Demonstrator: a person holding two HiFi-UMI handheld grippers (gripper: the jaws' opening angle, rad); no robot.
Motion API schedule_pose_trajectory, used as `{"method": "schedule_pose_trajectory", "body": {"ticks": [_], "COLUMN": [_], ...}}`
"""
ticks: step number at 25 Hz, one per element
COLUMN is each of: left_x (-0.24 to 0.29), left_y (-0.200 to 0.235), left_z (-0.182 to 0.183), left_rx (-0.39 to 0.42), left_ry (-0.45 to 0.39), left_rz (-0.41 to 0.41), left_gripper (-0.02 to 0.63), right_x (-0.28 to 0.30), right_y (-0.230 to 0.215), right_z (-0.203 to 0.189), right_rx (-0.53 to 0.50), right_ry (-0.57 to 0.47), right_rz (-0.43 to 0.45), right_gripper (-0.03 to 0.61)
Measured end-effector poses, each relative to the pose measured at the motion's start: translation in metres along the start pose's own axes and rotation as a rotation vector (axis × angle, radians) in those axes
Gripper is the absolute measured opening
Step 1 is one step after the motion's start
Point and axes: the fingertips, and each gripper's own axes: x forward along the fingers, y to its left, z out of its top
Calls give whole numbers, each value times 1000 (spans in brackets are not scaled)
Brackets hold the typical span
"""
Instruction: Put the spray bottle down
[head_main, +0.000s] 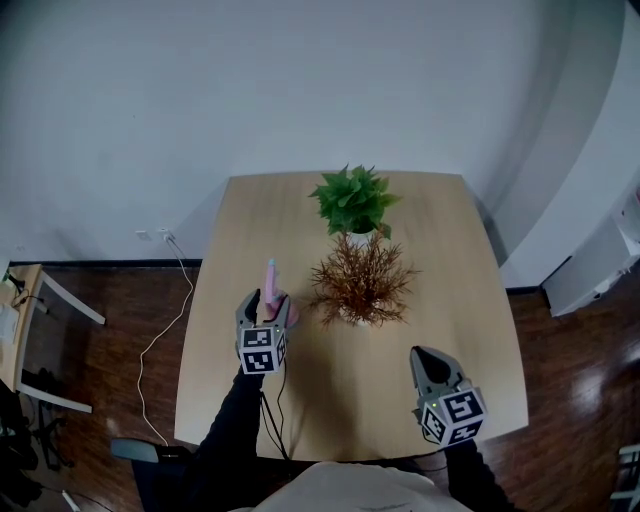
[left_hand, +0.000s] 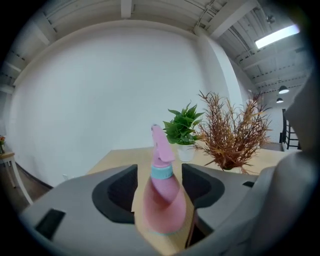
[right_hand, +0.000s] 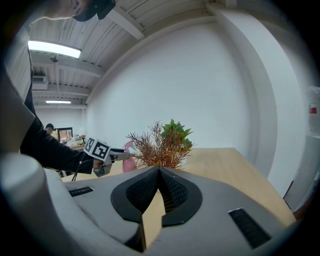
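A pink spray bottle (head_main: 270, 284) with a pale blue collar stands upright on the wooden table (head_main: 440, 260), left of the middle. My left gripper (head_main: 266, 303) is around it with the jaws open. In the left gripper view the bottle (left_hand: 162, 200) sits between the pads with bare wood showing on its left side, so nothing presses on it. My right gripper (head_main: 424, 356) hovers near the table's front right, shut and empty; its jaws meet in the right gripper view (right_hand: 159, 172). From there the bottle (right_hand: 129, 162) and the left gripper (right_hand: 102, 152) appear at the left.
A dry brown plant (head_main: 362, 280) stands just right of the bottle, and a green potted plant (head_main: 352, 200) is behind it. A white cable (head_main: 170, 320) runs over the floor on the left, near a wooden frame (head_main: 40, 330). White furniture (head_main: 600, 270) is at the right.
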Motion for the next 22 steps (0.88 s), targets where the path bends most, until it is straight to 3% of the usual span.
{"method": "schedule_pose_trajectory", "body": {"ticks": [8, 10, 15, 22], "left_x": [-101, -125, -158, -174], "left_y": [-42, -61, -108, -149], "left_z": [-22, -21, 8, 51], "left_rx": [-66, -73, -60, 7], "left_ry": [-15, -21, -76, -98], "left_rz": [-18, -33, -132, -245], "left_gripper": [275, 171, 12, 11], "right_x": [-9, -11, -18, -20], "right_y": [1, 4, 8, 20], "right_z": [9, 15, 33, 52], "right_rx": [10, 14, 35, 13], "right_ry": [-40, -62, -128, -164], "right_rz": [3, 8, 25, 56], "right_gripper": [-18, -18, -18, -18]}}
